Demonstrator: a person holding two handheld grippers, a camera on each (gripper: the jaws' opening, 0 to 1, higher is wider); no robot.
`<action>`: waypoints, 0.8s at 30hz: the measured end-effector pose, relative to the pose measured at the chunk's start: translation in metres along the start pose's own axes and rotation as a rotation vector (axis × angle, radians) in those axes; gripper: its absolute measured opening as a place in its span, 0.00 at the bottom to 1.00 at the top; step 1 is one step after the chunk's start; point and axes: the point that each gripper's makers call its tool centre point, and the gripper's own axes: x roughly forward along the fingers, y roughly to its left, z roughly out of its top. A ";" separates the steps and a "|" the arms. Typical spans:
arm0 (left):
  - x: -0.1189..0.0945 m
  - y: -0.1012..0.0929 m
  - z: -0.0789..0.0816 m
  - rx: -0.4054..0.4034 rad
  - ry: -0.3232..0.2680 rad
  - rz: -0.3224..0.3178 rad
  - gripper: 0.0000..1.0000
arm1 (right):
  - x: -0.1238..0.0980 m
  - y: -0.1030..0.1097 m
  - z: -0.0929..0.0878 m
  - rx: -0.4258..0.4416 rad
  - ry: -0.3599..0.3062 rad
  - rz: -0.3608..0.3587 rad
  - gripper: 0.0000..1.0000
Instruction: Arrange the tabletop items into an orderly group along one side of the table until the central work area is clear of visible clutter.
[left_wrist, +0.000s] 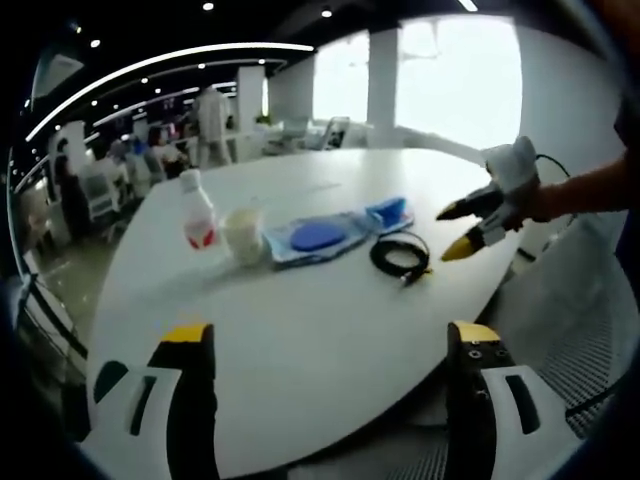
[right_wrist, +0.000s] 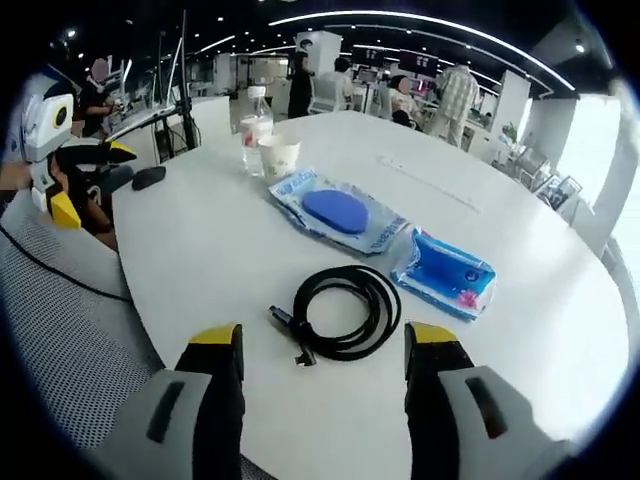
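On the white round table (left_wrist: 300, 330) (right_wrist: 220, 240) lie a coiled black cable (left_wrist: 400, 254) (right_wrist: 343, 310), a clear bag with a blue disc (left_wrist: 318, 237) (right_wrist: 335, 212), a smaller blue packet (left_wrist: 389, 212) (right_wrist: 444, 273), a paper cup (left_wrist: 243, 235) (right_wrist: 279, 156) and a bottle with a red label (left_wrist: 199, 211) (right_wrist: 255, 128). My left gripper (left_wrist: 333, 345) stands open over the near table edge, nothing between its jaws. My right gripper (right_wrist: 322, 345) is open just short of the cable. The right gripper (left_wrist: 464, 228) hangs open at the table's right edge, held by a hand; the left one (right_wrist: 72, 175) appears at far left.
Grey mesh chairs (right_wrist: 70, 330) (left_wrist: 580, 320) stand by the table edge. A dark mouse-like object (right_wrist: 148, 177) lies near the left rim. Desks, chairs and several people (right_wrist: 455, 100) fill the office behind. Bare tabletop lies in front of my left gripper.
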 end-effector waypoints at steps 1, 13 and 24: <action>0.000 0.000 0.000 0.000 0.000 0.000 0.93 | -0.003 0.000 0.000 0.009 -0.004 -0.004 0.67; -0.001 -0.001 0.000 0.004 -0.001 -0.003 0.93 | -0.036 -0.003 -0.011 0.058 -0.022 -0.062 0.78; 0.000 -0.001 0.002 0.007 -0.006 0.001 0.94 | -0.057 -0.012 0.002 0.108 -0.093 -0.116 0.90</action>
